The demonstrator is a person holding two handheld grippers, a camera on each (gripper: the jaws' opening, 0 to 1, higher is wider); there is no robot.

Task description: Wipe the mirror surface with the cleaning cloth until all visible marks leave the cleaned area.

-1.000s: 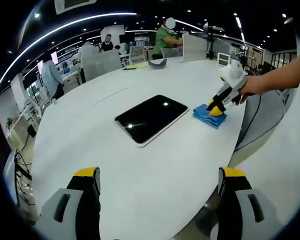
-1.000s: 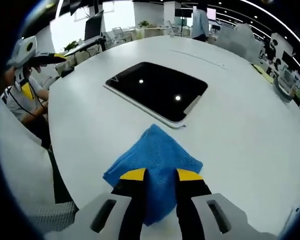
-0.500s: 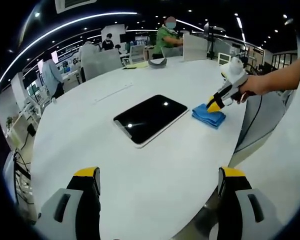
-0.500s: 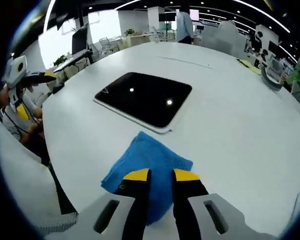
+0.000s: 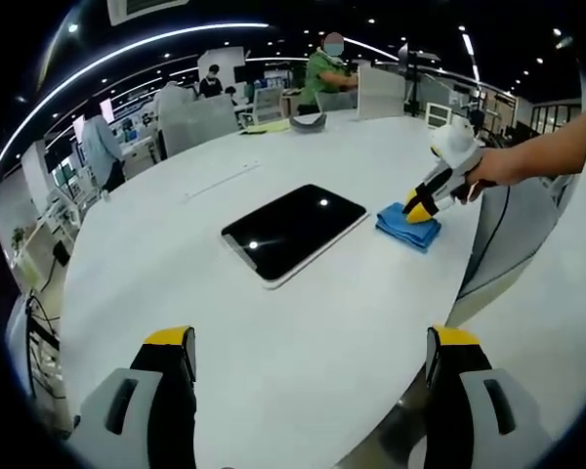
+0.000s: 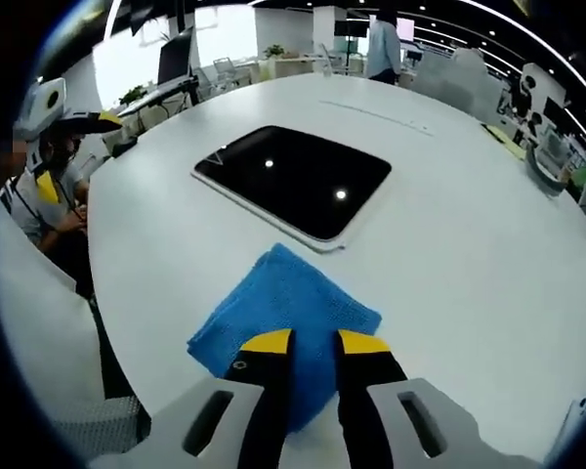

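Observation:
The mirror point(image 5: 293, 230) is a dark, glossy rectangular slab with a pale rim, lying flat on the white table point(image 5: 273, 322); ceiling lights reflect in it. Just off its right short edge lies the blue cleaning cloth point(image 5: 402, 225), folded. A person's hand holds my right gripper point(image 5: 417, 208) down on it. In the right gripper view the cloth point(image 6: 283, 303) lies just short of the mirror point(image 6: 298, 181), and my right gripper point(image 6: 314, 344) is shut on its near edge. My left gripper point(image 5: 313, 342) hangs open over the table's near edge, holding nothing, well short of the mirror.
The round white table point(image 6: 469, 244) has a thin seam strip point(image 5: 220, 183) beyond the mirror. A bowl-like object point(image 5: 308, 122) stands at its far edge. Chairs point(image 5: 200, 122) and several people stand behind. A grey chair back point(image 5: 508, 234) sits at the right edge.
The right gripper view has swung slightly, with the cloth still in its jaws beside the mirror. The left gripper and the mirror have not moved.

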